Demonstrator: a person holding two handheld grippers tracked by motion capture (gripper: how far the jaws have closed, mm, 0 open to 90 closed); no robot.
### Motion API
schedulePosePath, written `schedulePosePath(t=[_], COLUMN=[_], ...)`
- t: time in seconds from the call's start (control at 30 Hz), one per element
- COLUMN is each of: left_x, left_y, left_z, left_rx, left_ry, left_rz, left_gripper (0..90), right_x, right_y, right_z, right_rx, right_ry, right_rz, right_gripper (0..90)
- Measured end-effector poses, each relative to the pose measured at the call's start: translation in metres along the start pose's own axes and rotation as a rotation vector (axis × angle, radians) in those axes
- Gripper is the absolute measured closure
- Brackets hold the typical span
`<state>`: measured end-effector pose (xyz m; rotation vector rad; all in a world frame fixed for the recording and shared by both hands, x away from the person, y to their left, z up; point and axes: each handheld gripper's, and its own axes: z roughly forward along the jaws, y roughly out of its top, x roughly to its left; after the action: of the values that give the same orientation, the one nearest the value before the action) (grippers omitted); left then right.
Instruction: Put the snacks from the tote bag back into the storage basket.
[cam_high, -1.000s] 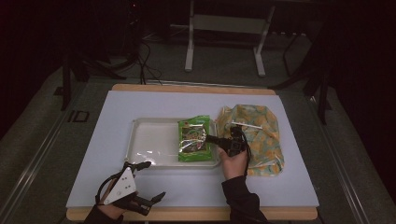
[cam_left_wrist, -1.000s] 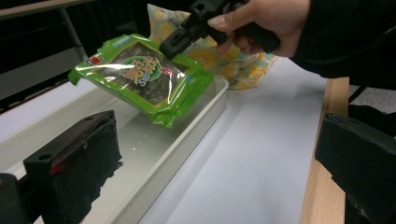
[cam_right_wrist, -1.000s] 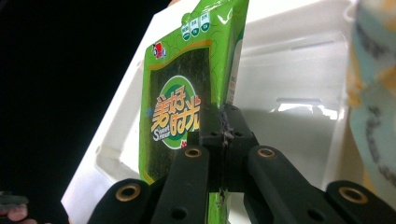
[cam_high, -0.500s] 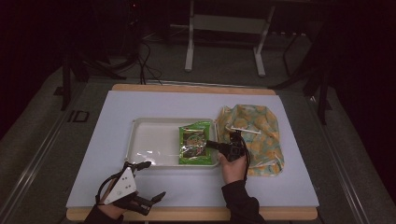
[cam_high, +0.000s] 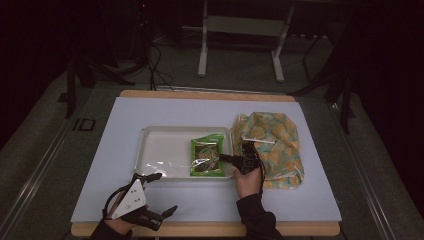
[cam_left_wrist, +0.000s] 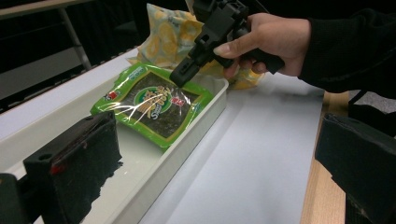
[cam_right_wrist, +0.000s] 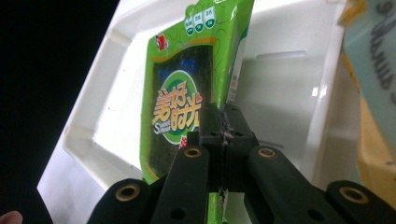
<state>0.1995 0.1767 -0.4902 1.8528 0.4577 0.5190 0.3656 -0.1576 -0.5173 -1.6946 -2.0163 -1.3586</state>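
The green seaweed packet (cam_high: 207, 156) lay in the white tray (cam_high: 160, 150), at the tray's three o'clock end, its edge pinched between the fully closed jaws of the right gripper (cam_high: 226, 159), with the yellow patterned bag (cam_high: 275, 142) just beyond at three o'clock. The left gripper (cam_high: 162, 194) was kept idle at the table's seven o'clock corner, its jaws spread wide and nothing held. The step would probably be best done by the packet being lifted level, clear of the tray wall, so the thin film was not torn
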Motion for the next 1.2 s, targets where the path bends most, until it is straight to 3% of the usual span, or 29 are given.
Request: schedulePosePath(t=[0.2, 0.37, 0.67, 0.83, 1.0, 1.2], left_x=[0.000, 0.000, 0.001, 0.001, 0.001, 0.000], left_y=[0.000, 0.000, 0.000, 0.000, 0.000, 0.000], left_z=[0.000, 0.000, 0.000, 0.000, 0.000, 0.000], left_rx=[0.001, 0.001, -0.001, -0.002, -0.002, -0.002], left_ry=[-0.002, -0.004, -0.006, -0.006, -0.005, -0.005], left_rz=[0.002, 0.000, -0.002, -0.003, -0.001, 0.000], left_gripper=[0.5, 0.5, 0.5, 0.5, 0.4, 0.5], right_x=[-0.004, 0.001, -0.002, 0.007, 0.015, 0.030], right_y=[0.002, 0.006, 0.012, 0.020, 0.030, 0.040], right_z=[0.003, 0.006, 0.004, -0.003, -0.011, -0.020], right_rx=[0.038, 0.077, 0.081, 0.083, 0.082, 0.094], right_ry=[-0.025, -0.083, -0.085, -0.092, -0.055, -0.050], right_rz=[-0.003, -0.058, -0.048, -0.082, -0.119, -0.187], right_gripper=[86.8, 82.5, 75.6, 67.9, 63.4, 51.5])
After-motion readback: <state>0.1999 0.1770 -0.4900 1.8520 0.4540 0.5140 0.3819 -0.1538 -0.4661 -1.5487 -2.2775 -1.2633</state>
